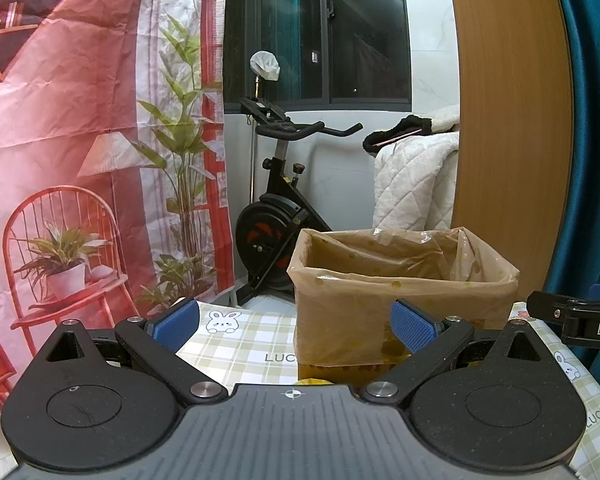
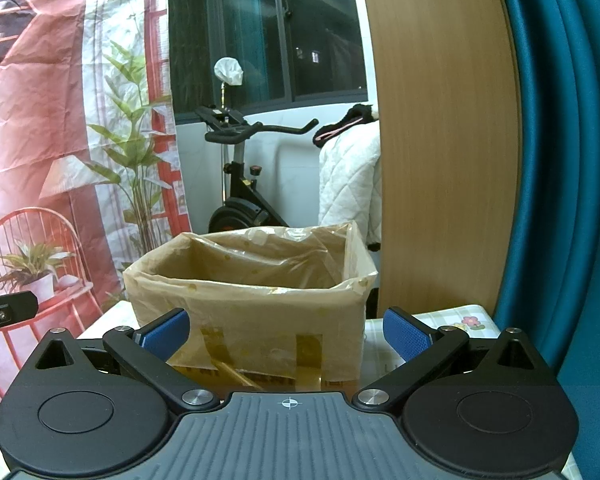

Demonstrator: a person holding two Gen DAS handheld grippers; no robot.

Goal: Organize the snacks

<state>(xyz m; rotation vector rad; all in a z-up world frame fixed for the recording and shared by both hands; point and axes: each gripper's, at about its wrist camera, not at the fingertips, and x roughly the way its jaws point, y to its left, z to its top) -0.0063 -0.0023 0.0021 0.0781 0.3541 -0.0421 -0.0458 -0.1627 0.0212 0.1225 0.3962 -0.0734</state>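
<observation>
A cardboard box lined with a translucent plastic bag [image 1: 404, 292] stands on a table with a checked bunny cloth [image 1: 240, 340]. The box also shows in the right wrist view [image 2: 252, 304], straight ahead. My left gripper [image 1: 296, 324] is open and empty, just in front of the box and to its left side. My right gripper [image 2: 286, 332] is open and empty, facing the box's front wall. A small yellow wrapper edge [image 1: 312, 382] shows at the box's foot in the left wrist view. The inside bottom of the box is hidden.
The right gripper's black body [image 1: 572, 316] shows at the right edge of the left wrist view. Behind the table are an exercise bike [image 1: 276, 208], a printed red backdrop [image 1: 80, 140], a white quilt [image 1: 416, 184], a wooden panel [image 1: 512, 120] and a teal curtain [image 2: 572, 160].
</observation>
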